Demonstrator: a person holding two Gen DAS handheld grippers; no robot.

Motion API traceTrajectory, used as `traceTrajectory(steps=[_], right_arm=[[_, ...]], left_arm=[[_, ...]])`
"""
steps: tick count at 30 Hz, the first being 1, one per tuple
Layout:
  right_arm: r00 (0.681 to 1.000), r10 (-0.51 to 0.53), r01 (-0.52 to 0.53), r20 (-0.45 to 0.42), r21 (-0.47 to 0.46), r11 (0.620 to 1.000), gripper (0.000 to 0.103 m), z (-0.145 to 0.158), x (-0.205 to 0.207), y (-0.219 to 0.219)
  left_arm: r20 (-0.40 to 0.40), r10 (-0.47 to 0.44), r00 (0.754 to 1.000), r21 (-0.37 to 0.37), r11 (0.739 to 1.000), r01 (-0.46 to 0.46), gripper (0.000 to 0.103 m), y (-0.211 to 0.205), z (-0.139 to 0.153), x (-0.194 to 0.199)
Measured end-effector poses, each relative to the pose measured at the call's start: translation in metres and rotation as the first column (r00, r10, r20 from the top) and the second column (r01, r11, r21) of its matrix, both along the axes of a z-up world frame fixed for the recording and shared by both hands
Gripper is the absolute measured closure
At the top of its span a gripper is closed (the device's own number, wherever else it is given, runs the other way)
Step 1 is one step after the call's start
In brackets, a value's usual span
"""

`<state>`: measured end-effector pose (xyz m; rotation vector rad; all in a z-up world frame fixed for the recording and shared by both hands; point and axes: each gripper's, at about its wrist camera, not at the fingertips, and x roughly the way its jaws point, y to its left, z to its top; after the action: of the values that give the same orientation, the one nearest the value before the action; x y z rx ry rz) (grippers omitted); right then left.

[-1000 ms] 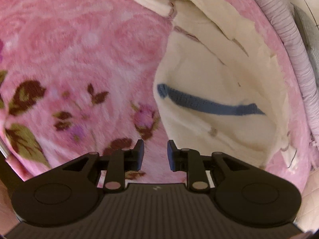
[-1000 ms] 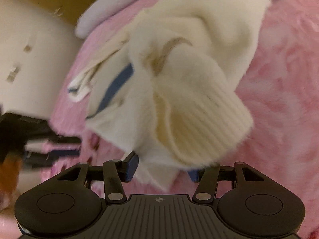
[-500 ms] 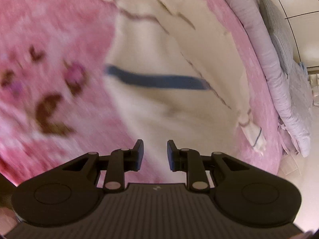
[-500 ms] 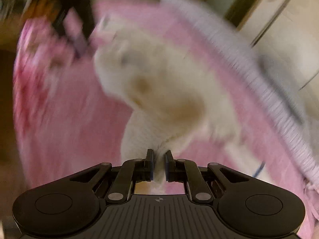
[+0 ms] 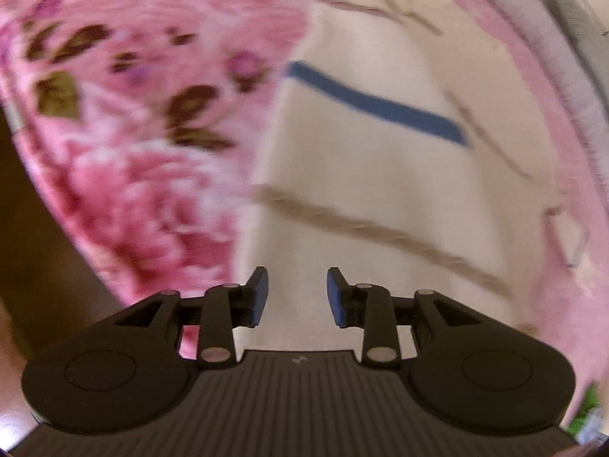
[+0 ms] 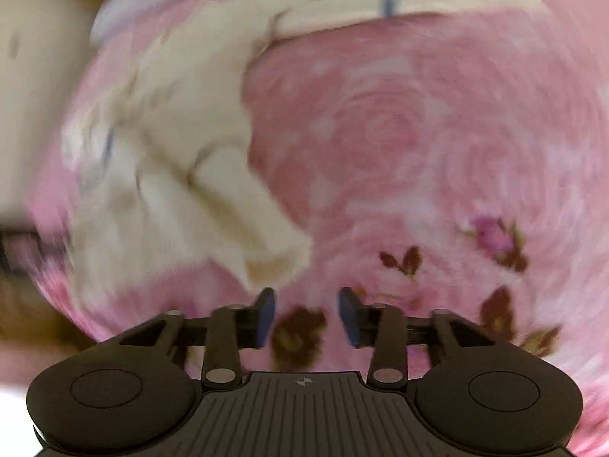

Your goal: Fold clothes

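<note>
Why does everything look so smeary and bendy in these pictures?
Right wrist view: the pink blanket swirls in circles, motion blur from a twisting camera, and the cream sweater is smeared. Left wrist view: milder blur, the sweater's blue stripe still readable. Both: the fisheye lens curves the edges; the near fingers stay sharp.

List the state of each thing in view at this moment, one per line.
left gripper: open, empty, above the cream sweater.
right gripper: open, empty, over the blanket.
cream sweater: lying on the blanket, partly folded, sleeve cuff loose.
pink floral blanket: spread under the sweater.
</note>
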<state>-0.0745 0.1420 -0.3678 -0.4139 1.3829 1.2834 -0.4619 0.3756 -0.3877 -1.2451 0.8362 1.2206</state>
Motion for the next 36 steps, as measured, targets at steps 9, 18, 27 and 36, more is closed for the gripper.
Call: traceTrajectory(steps=[9,18,27,36], right_arm=[[0.943,-0.234,0.236,-0.237,-0.024,0.972,0.047,-0.025,0.035,0.007],[0.741,-0.501,0.507,-0.447,-0.116,0.854,0.046,-0.041,0.038,-0.016],[0.835,-0.382,0.389,-0.397,-0.065,0.919,0.046,-0.049,0.004,0.016],[0.918,-0.210,0.205,-0.337,-0.052,0.977,0.093,-0.054,-0.030,0.037]], left_arm=[[-0.045,0.049,0.998,0.058,0.997,-0.046,0.083,0.002,-0.036,-0.008],[-0.023,-0.032,0.999,0.116,0.993,0.034,0.098,0.010,0.006,-0.075],[-0.032,-0.111,0.993,0.130,0.985,0.115,0.075,0.011,0.010,-0.096],[-0.047,-0.186,0.981,0.116,0.975,0.191,0.098,0.009,-0.008,-0.079]])
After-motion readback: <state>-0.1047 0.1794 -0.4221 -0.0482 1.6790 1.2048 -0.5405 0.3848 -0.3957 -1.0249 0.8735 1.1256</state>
